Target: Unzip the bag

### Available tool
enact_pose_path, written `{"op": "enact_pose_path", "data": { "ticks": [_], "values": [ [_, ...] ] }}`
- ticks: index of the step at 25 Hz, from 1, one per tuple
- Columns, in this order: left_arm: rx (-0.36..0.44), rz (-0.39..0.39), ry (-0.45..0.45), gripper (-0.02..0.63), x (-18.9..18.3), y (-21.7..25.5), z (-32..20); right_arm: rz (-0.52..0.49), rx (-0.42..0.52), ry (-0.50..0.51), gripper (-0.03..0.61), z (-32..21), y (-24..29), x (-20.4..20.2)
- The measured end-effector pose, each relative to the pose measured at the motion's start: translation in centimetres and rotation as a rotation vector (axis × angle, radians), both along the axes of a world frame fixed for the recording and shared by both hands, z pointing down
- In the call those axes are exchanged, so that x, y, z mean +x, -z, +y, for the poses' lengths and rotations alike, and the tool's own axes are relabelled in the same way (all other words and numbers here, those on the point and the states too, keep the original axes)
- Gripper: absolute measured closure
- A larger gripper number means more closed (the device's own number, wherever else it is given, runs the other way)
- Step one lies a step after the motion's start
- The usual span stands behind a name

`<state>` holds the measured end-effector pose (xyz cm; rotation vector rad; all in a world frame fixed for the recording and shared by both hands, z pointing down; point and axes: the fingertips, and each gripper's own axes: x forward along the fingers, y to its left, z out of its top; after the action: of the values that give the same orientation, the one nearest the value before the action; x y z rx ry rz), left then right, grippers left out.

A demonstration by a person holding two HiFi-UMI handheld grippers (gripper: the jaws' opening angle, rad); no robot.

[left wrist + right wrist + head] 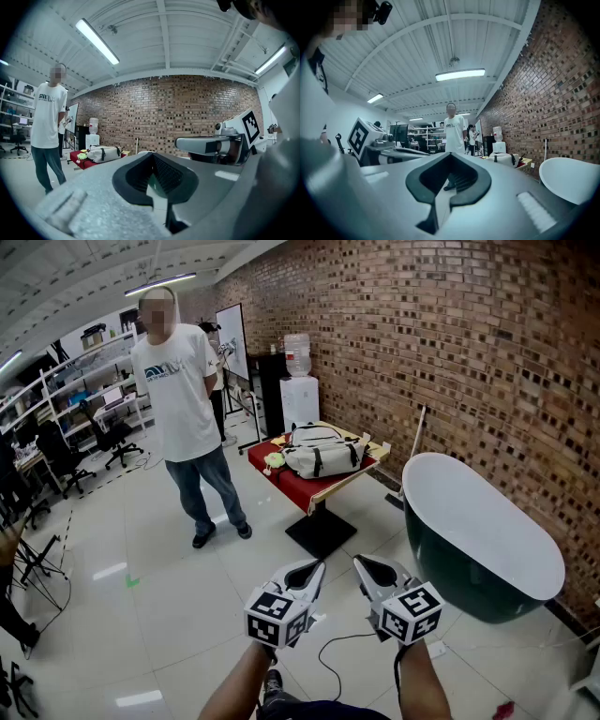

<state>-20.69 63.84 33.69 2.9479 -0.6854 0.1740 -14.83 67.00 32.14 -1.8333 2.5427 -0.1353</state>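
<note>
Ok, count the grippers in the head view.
2: the left gripper at bottom centre, the right gripper just right of it, both shut and empty, far from the bag. None seems hidden.

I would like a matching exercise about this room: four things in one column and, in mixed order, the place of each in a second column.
1. bag
2. bathtub
3. water dispenser
4. person

A. against the brick wall, behind the table
B. lying on the red-covered table
C. standing on the floor, left of the table
D. at the right, beside the brick wall

Pairs: 1-B, 2-D, 3-A, 4-C.
</note>
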Motion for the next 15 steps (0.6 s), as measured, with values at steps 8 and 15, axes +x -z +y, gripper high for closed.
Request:
{"op": "enact_pose_path", "data": {
  "ticks": [8,15],
  "values": [
    [0.014,-0.006,0.007,0.610,1.1,0.2,-1.8,0.007,0.012,0.019,0.572,-1.5,0.5,1.0],
    [-0.012,-0.007,-0.001,0.609,1.9,-1.3,-5.9,-0.003,-0.019,0.016,0.572,-5.4,-1.0,1.7]
  ]
}}
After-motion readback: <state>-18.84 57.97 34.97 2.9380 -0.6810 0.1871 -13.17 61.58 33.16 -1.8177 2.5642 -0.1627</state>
